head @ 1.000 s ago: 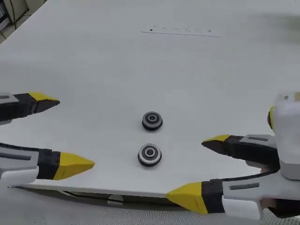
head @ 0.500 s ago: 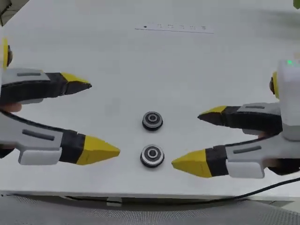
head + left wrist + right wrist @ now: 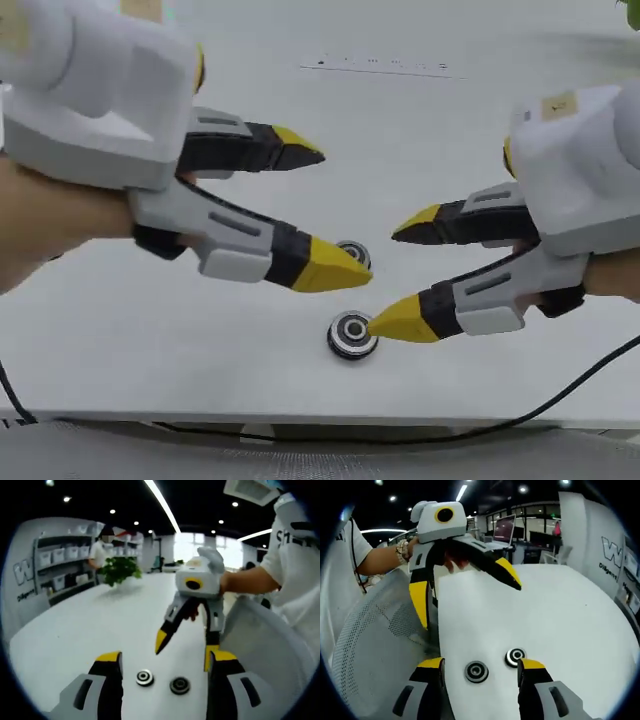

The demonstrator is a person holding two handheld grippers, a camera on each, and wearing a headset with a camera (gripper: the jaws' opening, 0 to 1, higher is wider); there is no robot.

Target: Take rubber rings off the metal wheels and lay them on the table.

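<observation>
Both grippers have been brought inward since 0.5 s ago, left gripper (image 3: 345, 215) & right gripper (image 3: 383, 280) held wide open w/ nothing gripped (prob. to straddle a wheel), near wheel (image 3: 352, 335) lying on table (image 3: 150, 340) at right's lower tip, its rubber ring (image 3: 333, 336) judged still on.

Two wheels lie on the table (image 3: 150, 330) close to its front edge, the far wheel (image 3: 354, 254) directly behind the near wheel (image 3: 352, 334). The left gripper (image 3: 344, 217) reaches in from the left and the right gripper (image 3: 384, 280) from the right, tips facing each other above the wheels. The left gripper's lower tip overlaps the far wheel; the right gripper's lower tip sits just beside the near wheel's right edge. A row of marks (image 3: 385, 65) lies far back on the table. A cable (image 3: 580, 385) hangs before the front edge, at right.
</observation>
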